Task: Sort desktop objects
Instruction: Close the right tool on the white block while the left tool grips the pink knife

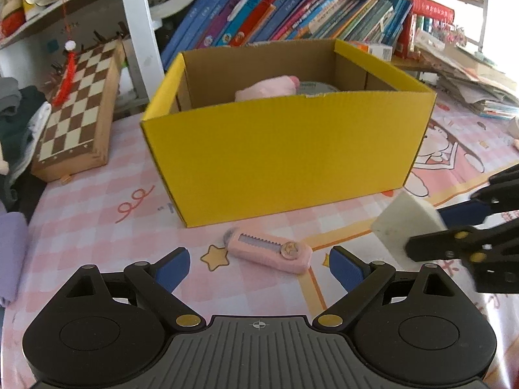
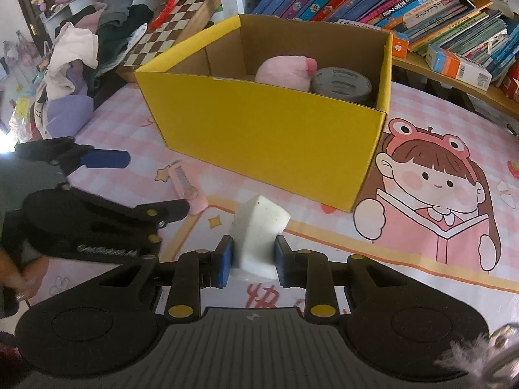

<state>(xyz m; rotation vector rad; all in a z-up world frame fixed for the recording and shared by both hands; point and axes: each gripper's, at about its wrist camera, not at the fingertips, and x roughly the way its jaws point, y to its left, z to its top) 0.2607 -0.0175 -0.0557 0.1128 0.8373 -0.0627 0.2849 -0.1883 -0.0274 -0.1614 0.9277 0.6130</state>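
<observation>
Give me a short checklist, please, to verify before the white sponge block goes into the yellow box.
1. Right gripper shut on the white sponge block: ok.
2. Block clear of the table mat: cannot tell.
3. Yellow box open on top: ok.
4. Free room inside beside the pink plush and the tape roll: ok.
5. Left gripper open, off the path: ok.
6. Pink utility knife sorted: not ok.

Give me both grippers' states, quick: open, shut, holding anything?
Left gripper: open, holding nothing; the pink utility knife lies on the table just ahead of it.
Right gripper: shut on the white sponge block.
</observation>
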